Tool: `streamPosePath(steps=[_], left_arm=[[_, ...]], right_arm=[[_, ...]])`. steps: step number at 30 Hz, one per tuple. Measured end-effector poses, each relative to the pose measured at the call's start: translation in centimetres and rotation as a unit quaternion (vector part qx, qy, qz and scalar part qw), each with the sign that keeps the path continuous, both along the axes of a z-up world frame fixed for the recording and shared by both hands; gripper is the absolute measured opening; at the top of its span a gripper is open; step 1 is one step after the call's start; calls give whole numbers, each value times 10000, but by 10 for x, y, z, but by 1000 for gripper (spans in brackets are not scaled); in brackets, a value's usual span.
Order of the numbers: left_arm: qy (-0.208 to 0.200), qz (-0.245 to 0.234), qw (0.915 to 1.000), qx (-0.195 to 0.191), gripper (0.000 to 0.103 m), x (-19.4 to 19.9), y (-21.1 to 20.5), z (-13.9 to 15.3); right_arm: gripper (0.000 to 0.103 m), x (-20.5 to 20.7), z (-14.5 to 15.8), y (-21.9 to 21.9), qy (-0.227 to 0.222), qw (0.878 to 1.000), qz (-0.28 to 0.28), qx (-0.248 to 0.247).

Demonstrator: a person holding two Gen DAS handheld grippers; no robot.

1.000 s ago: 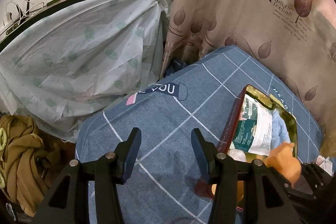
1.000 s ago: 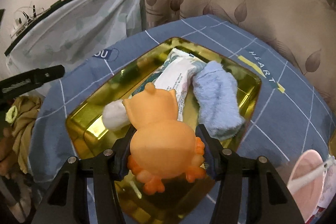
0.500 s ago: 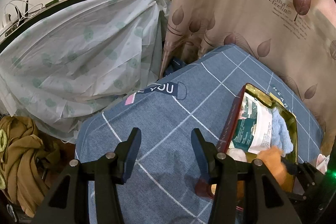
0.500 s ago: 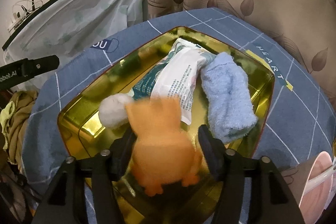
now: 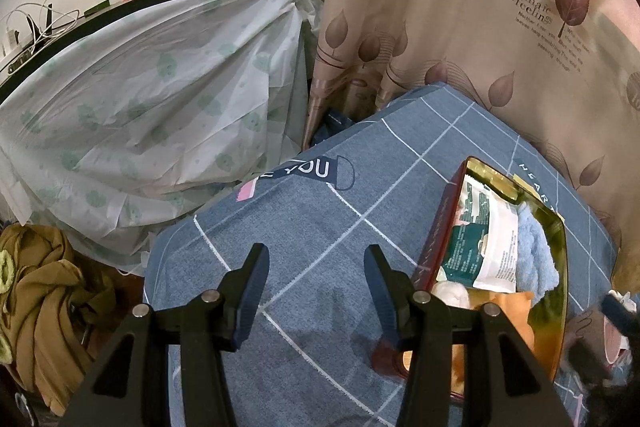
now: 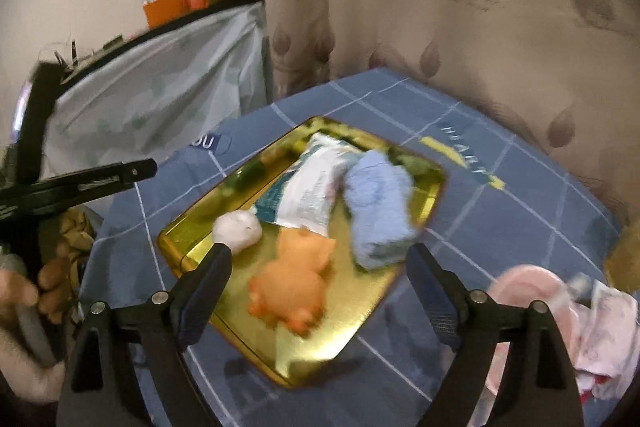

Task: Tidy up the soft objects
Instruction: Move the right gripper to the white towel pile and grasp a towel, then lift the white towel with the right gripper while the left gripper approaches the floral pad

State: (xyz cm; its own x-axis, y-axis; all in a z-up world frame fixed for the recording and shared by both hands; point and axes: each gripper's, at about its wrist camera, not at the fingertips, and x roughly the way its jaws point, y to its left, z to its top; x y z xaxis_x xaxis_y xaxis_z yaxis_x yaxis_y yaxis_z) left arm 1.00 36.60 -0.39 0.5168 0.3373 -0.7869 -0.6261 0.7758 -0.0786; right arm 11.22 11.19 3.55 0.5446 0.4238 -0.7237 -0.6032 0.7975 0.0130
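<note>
The right gripper [image 6: 320,287] stood with its jaws spread wide and nothing between them, raised above the near end of the gold tin tray [image 6: 434,183]. Just beyond the jaws the orange plush toy [image 6: 292,287] lay inside the tray, near its front rim. Farther into the tray sat a white fluffy ball [image 6: 237,229] to the toy's left, a white and green soft packet [image 6: 308,195] behind the toy, and a rolled light-blue towel [image 6: 380,211] to the right, touching the packet. The right wrist view was blurred, so finer contact could not be told.

The left gripper [image 5: 316,291] was also spread and empty, over the blue checked cloth [image 5: 304,211] just left of the tray, clear of its red outer wall [image 5: 438,227].

Off the tray's right side lay a pink item [image 6: 528,283] and some pale fabric [image 6: 604,339], likely soft things not yet sorted.

The risks, as judged: the toy sat close to the front rim and could tip out if the tray were nudged; the tray looked light and could slide on the cloth if a finger caught its edge. Reaching for the pink item, a wide jaw could snag the fabric beside it.
</note>
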Motion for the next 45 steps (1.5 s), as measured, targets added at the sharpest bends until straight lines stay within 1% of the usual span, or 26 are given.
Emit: streamPosePath(steps=[4, 8, 10, 11, 14, 18, 22, 25, 29, 32, 35, 36, 37, 39, 41, 43, 45], left_arm=[[13, -24, 10000, 47, 50, 1, -1, 1], [22, -43, 9999, 89, 50, 2, -3, 1], [26, -54, 9999, 105, 50, 2, -3, 1], [32, -59, 9999, 114, 50, 2, -3, 1], [63, -93, 9998, 138, 50, 3, -5, 0], [97, -133, 9997, 188, 50, 3, -7, -1], [126, -197, 9994, 242, 50, 5, -10, -3], [67, -270, 9991, 313, 50, 5, -14, -1], [-6, -421, 9981, 456, 50, 6, -23, 2], [4, -506, 9973, 535, 50, 9, -29, 2], [43, -556, 9966, 610, 51, 11, -33, 2], [55, -584, 9964, 613, 52, 12, -35, 1], [66, -612, 9962, 616, 53, 12, -36, 1], [143, -671, 9953, 683, 53, 15, -41, -1], [171, -789, 9938, 761, 53, 18, -50, 0], [176, -915, 9922, 828, 53, 20, -60, 2], [148, -1085, 9905, 836, 53, 22, -70, 3]], right_arm=[[87, -8, 17, -45, -229, 9991, -345, 33], [87, -5, 29, -104, -450, 9946, -934, -31], [87, -2, 34, -138, -498, 9900, -1317, -40], [87, 1, 36, -160, -514, 9863, -1566, -47], [87, 4, 37, -206, -546, 9761, -2101, -110], [88, 14, 27, -264, -455, 9604, -2738, -227], [88, 22, 11, -301, -259, 9508, -3078, -254], [88, 29, -4, -314, -105, 9473, -3194, -219], [88, 39, -22, -321, -24, 9446, -3270, -286], [88, 47, -34, -325, 8, 9422, -3338, -298], [85, 54, -40, -328, -27, 9410, -3376, -227], [78, 56, -41, -328, -19, 9422, -3344, -189], [66, 57, -43, -328, 9, 9440, -3295, -151], [54, 58, -48, -327, 87, 9470, -3211, -71], [52, 54, -49, -326, 24, 9471, -3207, -90], [46, 47, -48, -327, -64, 9476, -3194, -30], [44, 40, -46, -331, -50, 9470, -3212, 48]])
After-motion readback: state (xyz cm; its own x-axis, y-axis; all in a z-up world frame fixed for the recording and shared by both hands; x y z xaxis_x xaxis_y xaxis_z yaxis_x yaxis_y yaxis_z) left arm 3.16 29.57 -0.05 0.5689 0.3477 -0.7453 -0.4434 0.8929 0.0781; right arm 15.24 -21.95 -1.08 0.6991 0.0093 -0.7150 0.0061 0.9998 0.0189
